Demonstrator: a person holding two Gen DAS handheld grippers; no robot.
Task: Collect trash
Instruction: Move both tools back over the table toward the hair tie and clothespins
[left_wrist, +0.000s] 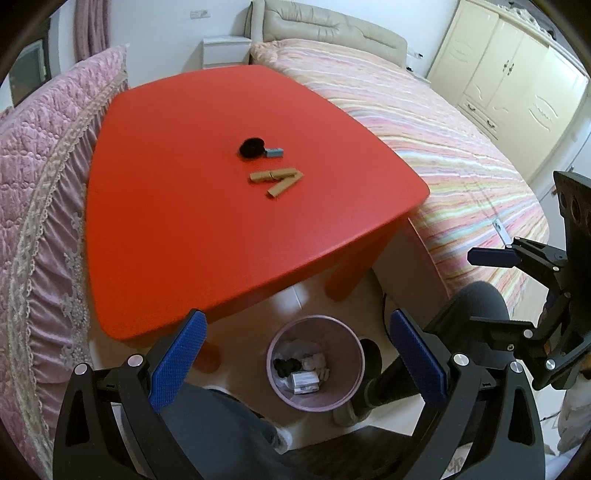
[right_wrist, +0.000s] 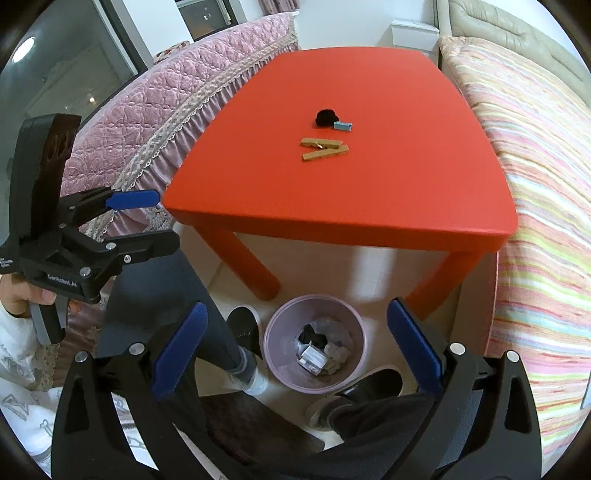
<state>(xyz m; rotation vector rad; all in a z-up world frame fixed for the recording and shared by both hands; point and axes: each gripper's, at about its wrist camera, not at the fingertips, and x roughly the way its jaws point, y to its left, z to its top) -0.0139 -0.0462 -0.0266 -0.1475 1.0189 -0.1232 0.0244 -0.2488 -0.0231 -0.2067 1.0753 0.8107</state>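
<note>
Both claws wide, empty: left gripper (left_wrist: 295, 354), right gripper (right_wrist: 295, 347) above round pink plastic bin (right_wrist: 314, 343); only right view shows hand (right_wrist: 27, 295) on handle.

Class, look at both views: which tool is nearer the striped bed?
Right. The right tool is held next to the bed. The left tool is farther off, on the pink cover's side. Both are open.

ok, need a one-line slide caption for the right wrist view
Both grippers open above the pink round trash bin; tan wooden blocks, a black fuzzy lump and small blue block remain on the red table.
</note>
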